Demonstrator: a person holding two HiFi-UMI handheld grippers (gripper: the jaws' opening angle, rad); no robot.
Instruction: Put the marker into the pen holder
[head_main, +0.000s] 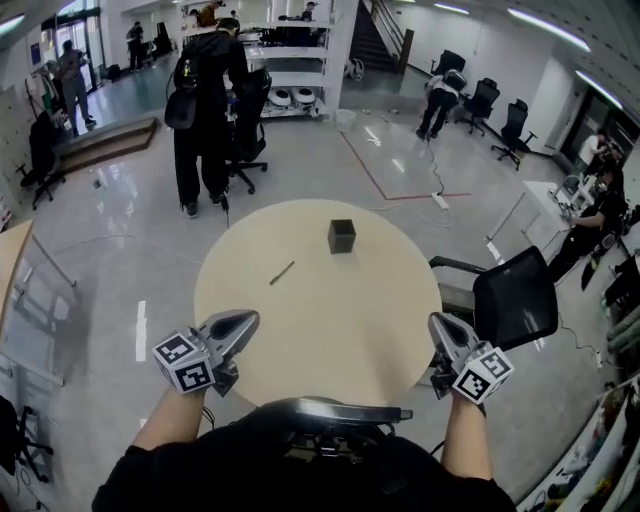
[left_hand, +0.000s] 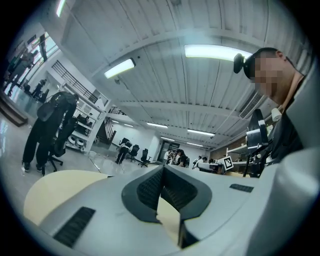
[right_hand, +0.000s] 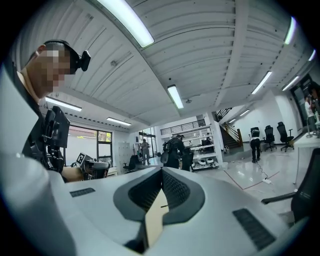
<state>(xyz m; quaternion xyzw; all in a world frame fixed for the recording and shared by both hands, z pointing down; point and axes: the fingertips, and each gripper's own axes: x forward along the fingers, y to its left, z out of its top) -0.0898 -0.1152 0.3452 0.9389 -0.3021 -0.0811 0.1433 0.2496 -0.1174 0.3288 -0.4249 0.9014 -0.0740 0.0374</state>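
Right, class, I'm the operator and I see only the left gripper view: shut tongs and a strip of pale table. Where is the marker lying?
Observer: The thin dark marker lies flat on the round beige table, left of its middle and ahead of the left tongs.
Operator: And the pen holder?
Observer: The black square pen holder stands upright farther back on the table, to the marker's right and apart from it.
Operator: What about the other gripper?
Observer: The right tongs are shut and empty, over the table's near right edge.
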